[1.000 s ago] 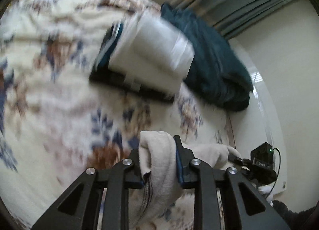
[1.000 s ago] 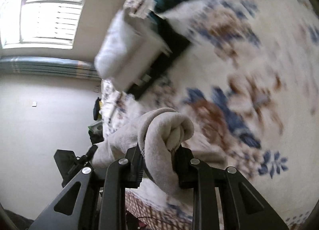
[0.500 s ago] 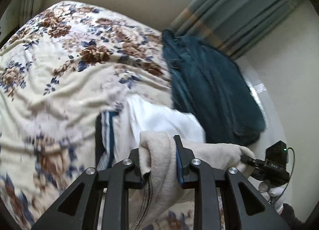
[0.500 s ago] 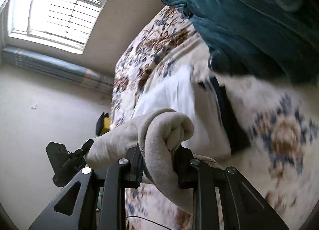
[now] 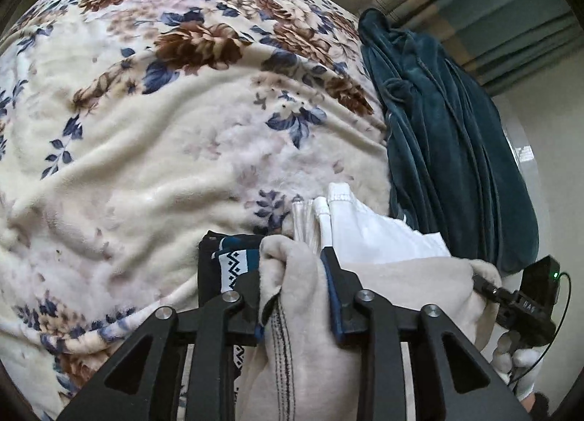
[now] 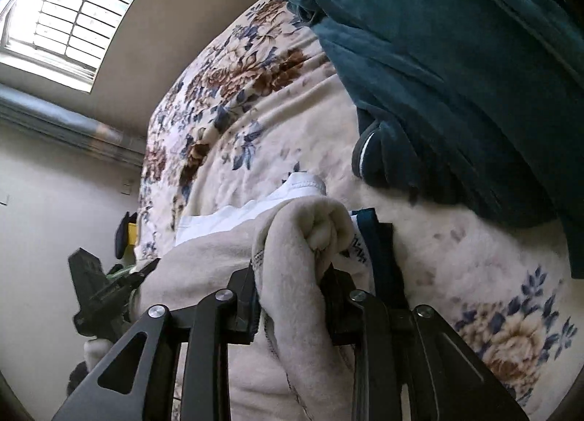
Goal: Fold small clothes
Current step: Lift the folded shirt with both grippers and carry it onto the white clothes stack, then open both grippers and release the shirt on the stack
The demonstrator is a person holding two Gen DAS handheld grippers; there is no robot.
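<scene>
A beige fleece garment is stretched between both grippers. My left gripper is shut on one bunched end. My right gripper is shut on the other bunched end. The garment hangs low over a stack of folded clothes on the bed: a white piece on top and a dark blue patterned piece beneath. The stack also shows in the right wrist view, with the white piece and the dark piece. Each gripper shows in the other's view, the right one and the left one.
The bed carries a cream floral blanket. A large teal velvet garment lies heaped beside the stack, towards a striped curtain. A window is high on the wall in the right wrist view.
Both grippers have carried the beige garment forward and down, right over the folded stack. The stack now sits just ahead of the fingers. Both grips are unchanged.
</scene>
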